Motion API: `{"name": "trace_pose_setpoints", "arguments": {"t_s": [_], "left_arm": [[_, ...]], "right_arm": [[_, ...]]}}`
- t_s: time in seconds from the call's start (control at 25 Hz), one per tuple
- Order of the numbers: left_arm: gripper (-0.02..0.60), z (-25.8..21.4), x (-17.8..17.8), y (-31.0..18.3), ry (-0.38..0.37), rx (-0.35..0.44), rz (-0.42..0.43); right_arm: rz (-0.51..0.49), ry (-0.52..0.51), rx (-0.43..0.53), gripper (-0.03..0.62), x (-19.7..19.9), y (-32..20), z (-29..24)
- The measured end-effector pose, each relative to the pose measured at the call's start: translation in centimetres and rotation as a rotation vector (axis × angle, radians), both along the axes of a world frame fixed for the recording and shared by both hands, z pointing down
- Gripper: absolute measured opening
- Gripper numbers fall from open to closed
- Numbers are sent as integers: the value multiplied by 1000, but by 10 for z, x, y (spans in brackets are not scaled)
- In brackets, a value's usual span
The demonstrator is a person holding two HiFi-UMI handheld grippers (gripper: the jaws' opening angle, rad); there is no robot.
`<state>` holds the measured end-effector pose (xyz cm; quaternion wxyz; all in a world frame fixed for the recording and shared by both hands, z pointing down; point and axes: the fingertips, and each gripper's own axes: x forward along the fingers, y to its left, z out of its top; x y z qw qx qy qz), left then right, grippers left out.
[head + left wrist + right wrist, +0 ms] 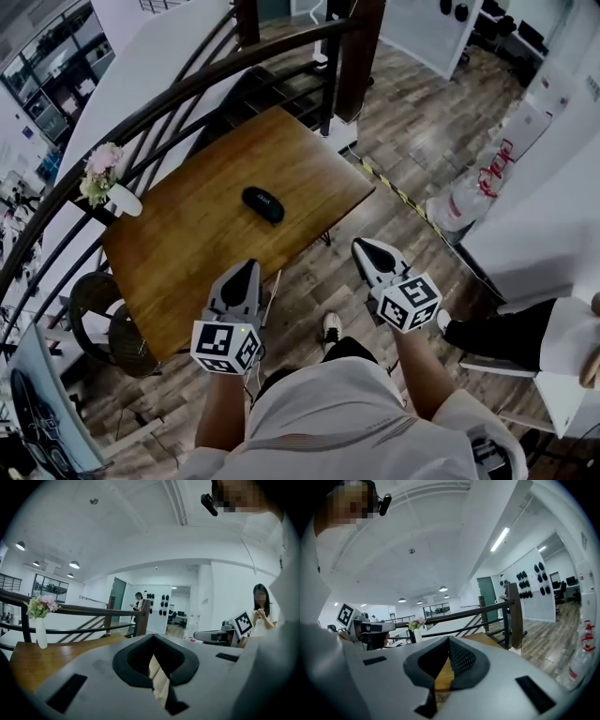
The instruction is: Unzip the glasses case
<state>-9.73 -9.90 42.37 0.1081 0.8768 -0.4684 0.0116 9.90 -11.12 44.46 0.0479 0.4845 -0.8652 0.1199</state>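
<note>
Glasses case (pixel 263 205) lies on the table (pixel 187 253), roughly mid-top and toward the far-right edge; flower vase (pixel 112 192) sits at the table's far-left corner, right against the curved railing (pixel 187 86) that runs behind the table. Left gripper (pixel 248 269) is at the table's near edge, right gripper (pixel 366 247) is off to the right over the floor. Chair (pixel 94 300) is tucked at the near-left corner.
</note>
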Motion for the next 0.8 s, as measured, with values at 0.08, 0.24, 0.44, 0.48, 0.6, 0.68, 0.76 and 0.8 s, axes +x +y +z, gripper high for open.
{"name": "trace_pose_setpoints", "arguments": {"t_s": [0.08,0.24,0.44,0.48,0.6,0.68,0.76,0.8], "left_arm": [[14,-3,11,-24,-1,1,-16],[14,0,30,-60,-14,-16,-44],[14,9,39,-102,-22,-41,-100],[14,11,38,-109,-22,-48,-111],[14,22,27,-127,-24,-73,-133],[14,31,16,-138,-19,-90,-139],[14,39,1,-150,-14,-103,-134],[14,43,-8,-156,-11,-109,-127]], "right_arm": [[-12,-3,-3,52,12,-29,0],[-44,-12,-16,52,30,-76,5],[-78,-27,-45,52,45,-126,18],[-86,-25,-53,52,44,-133,22],[-101,-14,-83,52,35,-152,35],[-104,-2,-107,52,25,-161,43],[-100,14,-128,52,10,-170,51],[-93,23,-135,52,1,-176,53]]}}
